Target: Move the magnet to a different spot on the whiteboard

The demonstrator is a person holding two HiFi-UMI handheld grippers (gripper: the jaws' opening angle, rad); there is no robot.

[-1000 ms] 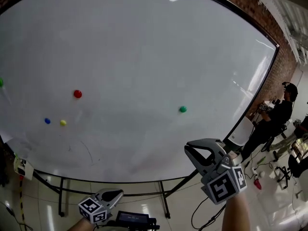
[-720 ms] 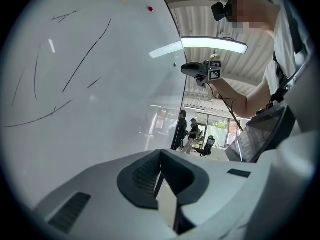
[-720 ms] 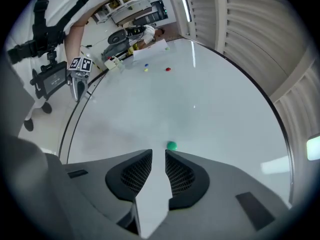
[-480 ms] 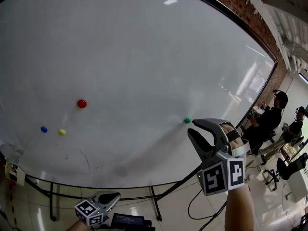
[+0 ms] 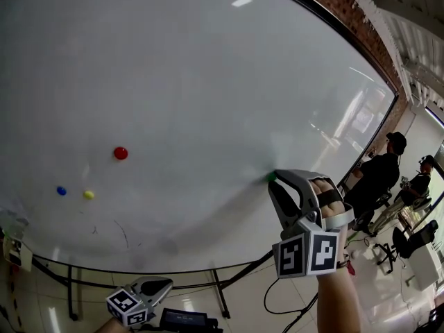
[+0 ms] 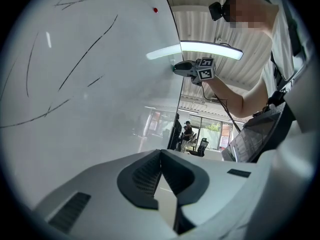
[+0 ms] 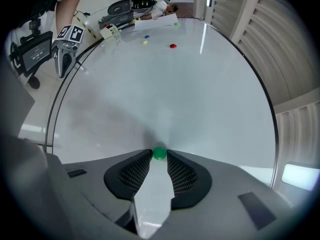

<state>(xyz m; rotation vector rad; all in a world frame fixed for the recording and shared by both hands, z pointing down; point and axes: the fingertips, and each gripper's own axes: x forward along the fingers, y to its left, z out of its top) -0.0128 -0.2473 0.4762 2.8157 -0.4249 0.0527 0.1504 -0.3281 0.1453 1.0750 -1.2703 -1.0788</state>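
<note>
A small green magnet (image 5: 271,177) (image 7: 159,153) sticks to the large whiteboard (image 5: 194,82) near its lower right. My right gripper (image 5: 275,180) (image 7: 159,158) is up against the board with the magnet between its two tips. Its jaws are opening and the pads stand on either side of the magnet without pressing it. My left gripper (image 5: 166,283) (image 6: 160,153) hangs low below the board's bottom edge, shut and empty. In the left gripper view the right gripper (image 6: 176,68) shows far off at the board.
A red magnet (image 5: 121,152), a blue one (image 5: 62,191) and a yellow one (image 5: 89,194) sit on the board's left part. The board's black stand legs (image 5: 216,290) reach the floor. People (image 5: 378,182) and chairs (image 5: 406,238) are at the right.
My right gripper rose from below the board up to the green magnet and its jaws spread around it. The left gripper stayed low.
</note>
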